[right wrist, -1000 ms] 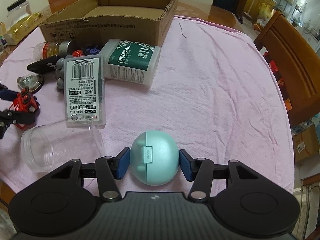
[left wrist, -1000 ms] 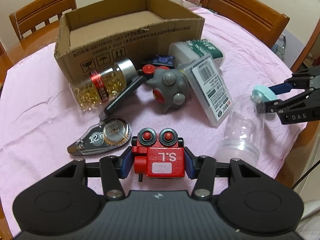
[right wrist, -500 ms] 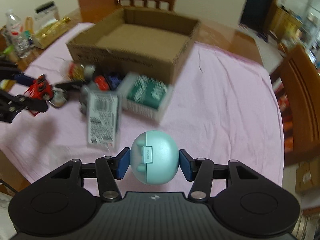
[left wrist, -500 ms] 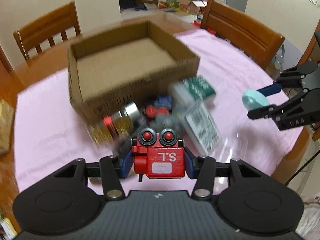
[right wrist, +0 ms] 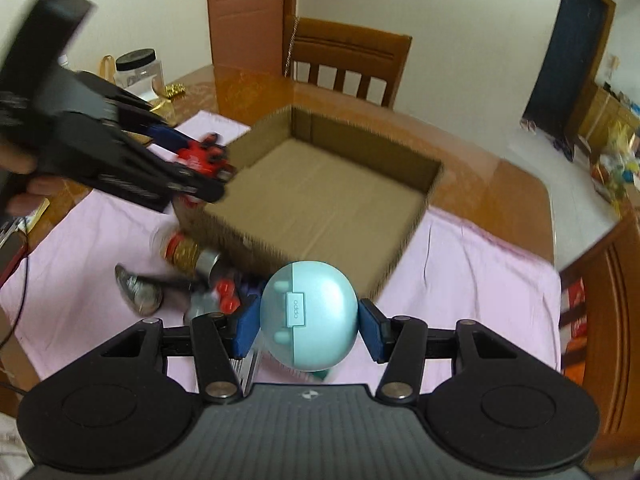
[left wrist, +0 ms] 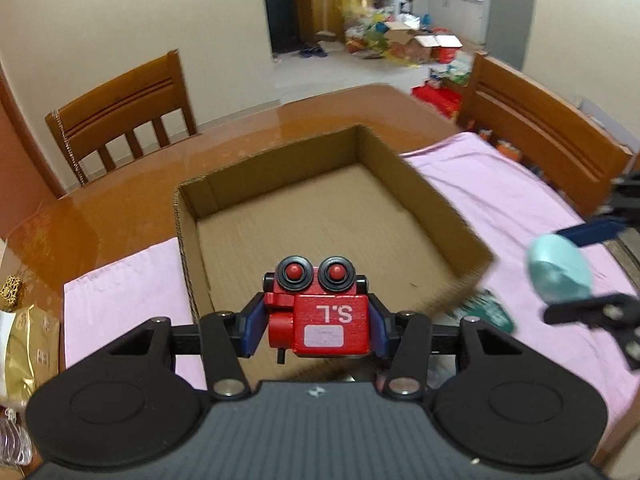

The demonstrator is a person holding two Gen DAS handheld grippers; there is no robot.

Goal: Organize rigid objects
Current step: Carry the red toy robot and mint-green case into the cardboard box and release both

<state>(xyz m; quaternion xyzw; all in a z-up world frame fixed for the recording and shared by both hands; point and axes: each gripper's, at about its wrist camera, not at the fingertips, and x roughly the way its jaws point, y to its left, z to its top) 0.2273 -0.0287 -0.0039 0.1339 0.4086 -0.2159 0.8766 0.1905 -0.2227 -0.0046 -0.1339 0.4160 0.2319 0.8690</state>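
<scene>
Both grippers have risen from the pink cloth toward the open brown cardboard box (left wrist: pixel 332 216); the left gripper (left wrist: pixel 318 322) clamps the red wooden robot toy (left wrist: pixel 320 312) over its near wall (ready to drop); the right gripper (right wrist: pixel 308 326) grips the pale teal egg-shaped case (right wrist: pixel 309 316), short of the box.

Soft, even indoor light; my fisheye views bend at dark corners, motion blur smears the cardboard box (left wrist: pixel 436 216), table (left wrist: pixel 120 208) gleams.
</scene>
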